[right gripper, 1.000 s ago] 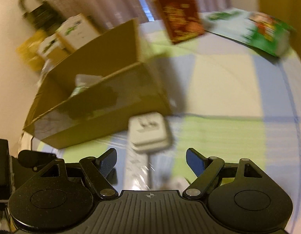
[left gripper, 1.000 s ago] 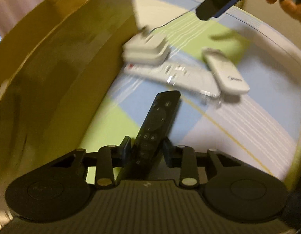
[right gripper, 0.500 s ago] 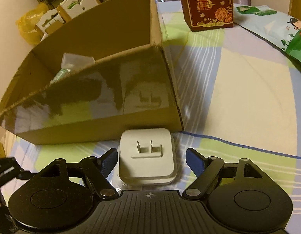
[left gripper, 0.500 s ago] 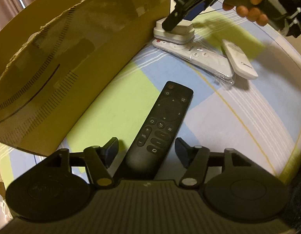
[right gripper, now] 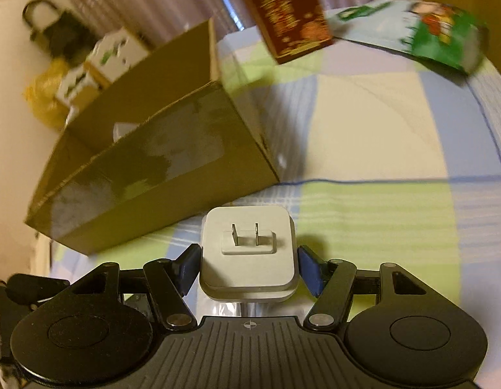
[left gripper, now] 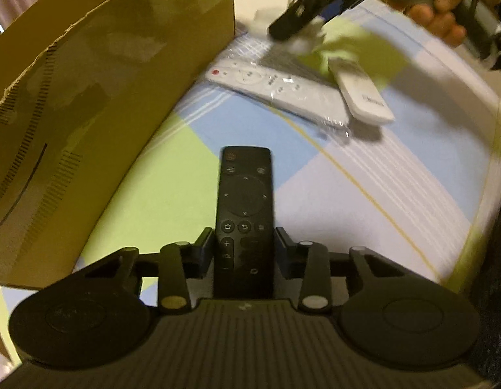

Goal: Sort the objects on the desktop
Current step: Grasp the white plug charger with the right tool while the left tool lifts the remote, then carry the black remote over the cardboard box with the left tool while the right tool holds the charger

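Left tongs [left gripper: 244, 248] closed on the black remote [left gripper: 245, 207]: long axis runs straight away from my camera, button face up, power end pointing at the white remote [left gripper: 276, 89]. Half a second ago these tongs were spread wide and the black remote lay angled right; now it's squared up and gripped. Right tongs [right gripper: 249, 267] clamped on the white plug adapter [right gripper: 249, 253], prongs up, just beside the cardboard box [right gripper: 159, 165] on the bench [right gripper: 373, 129]. They were open around it before. Smaller white remote [left gripper: 360, 92] overlaps the wrapped one's far end.
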Available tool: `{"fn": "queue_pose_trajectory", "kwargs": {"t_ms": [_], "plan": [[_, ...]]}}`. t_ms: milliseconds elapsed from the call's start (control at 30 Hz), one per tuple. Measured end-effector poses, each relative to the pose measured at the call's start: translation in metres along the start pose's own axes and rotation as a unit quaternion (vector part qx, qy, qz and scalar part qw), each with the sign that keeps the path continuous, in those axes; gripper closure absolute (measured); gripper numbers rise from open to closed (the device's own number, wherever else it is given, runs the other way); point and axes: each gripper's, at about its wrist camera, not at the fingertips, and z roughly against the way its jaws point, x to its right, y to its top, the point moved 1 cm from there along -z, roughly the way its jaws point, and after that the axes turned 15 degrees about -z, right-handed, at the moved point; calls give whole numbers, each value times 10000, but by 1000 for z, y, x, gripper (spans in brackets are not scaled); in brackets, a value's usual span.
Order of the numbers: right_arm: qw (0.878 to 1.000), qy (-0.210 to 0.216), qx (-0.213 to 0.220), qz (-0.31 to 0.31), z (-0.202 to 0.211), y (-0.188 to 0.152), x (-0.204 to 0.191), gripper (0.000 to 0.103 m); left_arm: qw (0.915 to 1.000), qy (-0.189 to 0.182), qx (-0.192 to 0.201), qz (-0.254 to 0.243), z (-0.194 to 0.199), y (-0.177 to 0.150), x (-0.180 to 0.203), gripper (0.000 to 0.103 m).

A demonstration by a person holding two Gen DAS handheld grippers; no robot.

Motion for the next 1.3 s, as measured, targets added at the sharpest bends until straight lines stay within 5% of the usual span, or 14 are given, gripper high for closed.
{"fn": "queue_pose_trajectory", "kwargs": {"t_ms": [100,167,200,433,733,1100,1300], "plan": [[9997,45,73,-234,13,-9,10,40,9998,23,-195,-103,1,-6,5,54],[9994,39,80,-349,17,-12,12,40,9998,-39,-193,-3,2,-13,6,58],[9991,42,75,-408,19,-13,13,40,9997,-124,-163,128,2,-15,5,69],[9976,191,52,-669,31,-14,12,40,9988,-114,-139,444,5,-14,6,69],[9951,173,-37,-978,38,-20,16,40,9910,-337,546,1174,61,-23,-6,69],[9954,43,19,-956,44,-30,15,40,9946,5,-210,1014,24,-44,8,69],[9943,38,45,-1060,46,-33,16,40,9937,72,-147,1107,17,-42,7,70]]}}
